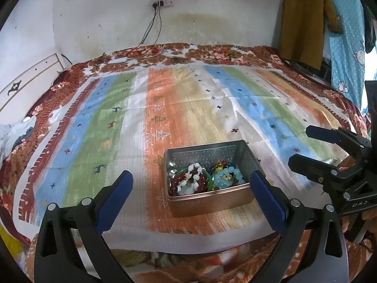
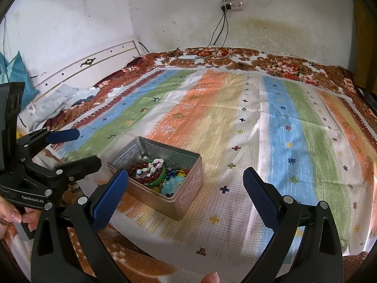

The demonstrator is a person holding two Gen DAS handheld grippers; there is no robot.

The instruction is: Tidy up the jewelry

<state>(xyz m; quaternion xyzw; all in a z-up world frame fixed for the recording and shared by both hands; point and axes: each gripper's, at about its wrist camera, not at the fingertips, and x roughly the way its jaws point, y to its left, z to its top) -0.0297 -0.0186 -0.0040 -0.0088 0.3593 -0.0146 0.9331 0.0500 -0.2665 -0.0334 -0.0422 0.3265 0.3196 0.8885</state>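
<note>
An open copper-coloured tin box [image 1: 209, 200] [image 2: 188, 188] sits on the striped cloth near its front edge. It holds several beaded bracelets: a dark red one [image 1: 175, 182] [image 2: 147, 178], a green bangle [image 1: 209, 176] [image 2: 157, 181], a light blue one [image 1: 232, 176] [image 2: 170, 186] and a white one [image 1: 195, 168]. My left gripper [image 1: 192, 184] is open and empty, just in front of the box. My right gripper [image 2: 186, 186] is open and empty, right of the box; it also shows in the left wrist view [image 1: 304, 146].
The striped cloth [image 1: 188, 108] [image 2: 259, 129] covers a floral bedspread [image 2: 282, 66]. A headboard [image 2: 94, 68] and rumpled grey clothes [image 2: 59, 103] lie at the left. Cables and a power strip [image 2: 232, 6] hang on the far wall. Clothes [image 1: 306, 18] hang at the right.
</note>
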